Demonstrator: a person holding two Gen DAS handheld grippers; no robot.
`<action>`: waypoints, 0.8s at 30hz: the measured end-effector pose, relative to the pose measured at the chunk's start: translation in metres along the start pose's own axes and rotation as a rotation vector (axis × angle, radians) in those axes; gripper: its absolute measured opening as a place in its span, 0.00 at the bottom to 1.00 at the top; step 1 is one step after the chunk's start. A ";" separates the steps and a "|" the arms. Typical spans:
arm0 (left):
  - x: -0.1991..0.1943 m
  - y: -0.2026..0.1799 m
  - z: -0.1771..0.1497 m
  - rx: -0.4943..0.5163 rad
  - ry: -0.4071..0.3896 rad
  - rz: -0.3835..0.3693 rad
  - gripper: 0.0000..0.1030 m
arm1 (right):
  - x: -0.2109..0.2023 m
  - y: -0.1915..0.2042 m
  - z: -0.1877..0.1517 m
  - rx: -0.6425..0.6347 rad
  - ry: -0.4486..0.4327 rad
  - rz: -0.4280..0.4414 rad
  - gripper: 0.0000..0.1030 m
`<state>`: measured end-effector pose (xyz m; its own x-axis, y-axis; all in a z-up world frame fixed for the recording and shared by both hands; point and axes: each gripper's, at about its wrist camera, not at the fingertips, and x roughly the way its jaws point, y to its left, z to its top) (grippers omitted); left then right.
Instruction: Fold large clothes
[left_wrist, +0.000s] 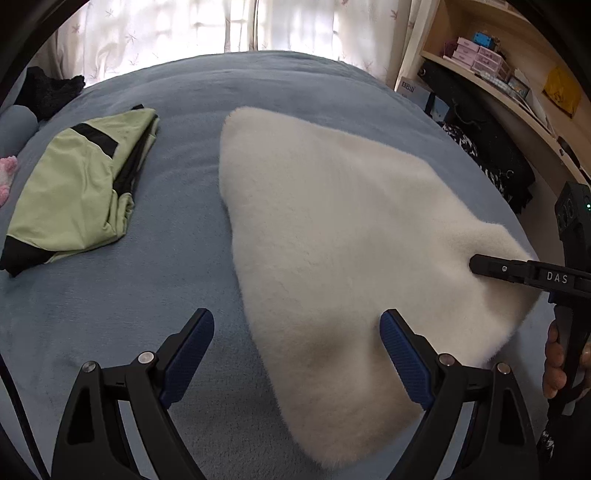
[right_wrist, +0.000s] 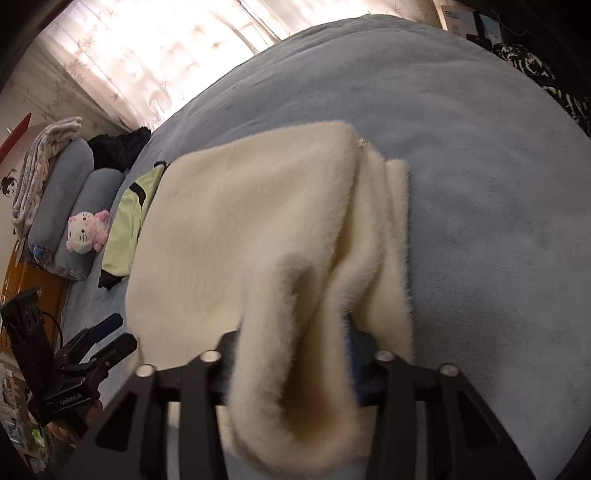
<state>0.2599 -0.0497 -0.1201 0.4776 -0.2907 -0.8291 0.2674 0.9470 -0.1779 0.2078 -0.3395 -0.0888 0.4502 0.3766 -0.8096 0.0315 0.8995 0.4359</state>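
Cream fleece garment (right_wrist: 258, 236) sits clenched in right gripper (right_wrist: 295, 369) jaws; left gripper (left_wrist: 295, 354) jaws released, straddling its edge.

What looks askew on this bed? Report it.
The white fleece garment lies skewed in a lopsided triangle, its near edge bunched into thick folds inside the right claw. The green jacket lies loosely folded beside it.

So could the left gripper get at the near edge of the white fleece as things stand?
Probably yes. The left gripper is open, its jaws straddling the white fleece's near edge on the blue bedspread, with nothing between. The right gripper grips another part, off to the side.
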 end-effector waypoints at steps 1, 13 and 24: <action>0.004 0.000 0.000 0.002 0.008 -0.001 0.85 | -0.001 0.003 -0.003 -0.020 -0.007 -0.012 0.26; 0.012 -0.022 -0.012 0.077 0.002 -0.013 0.54 | -0.013 -0.029 -0.056 0.080 -0.079 -0.058 0.20; 0.003 -0.030 -0.003 0.105 0.018 0.020 0.56 | -0.028 -0.030 -0.037 0.093 -0.045 -0.003 0.31</action>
<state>0.2505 -0.0788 -0.1187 0.4691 -0.2681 -0.8415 0.3443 0.9329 -0.1052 0.1617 -0.3692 -0.0939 0.4895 0.3615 -0.7935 0.1151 0.8752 0.4698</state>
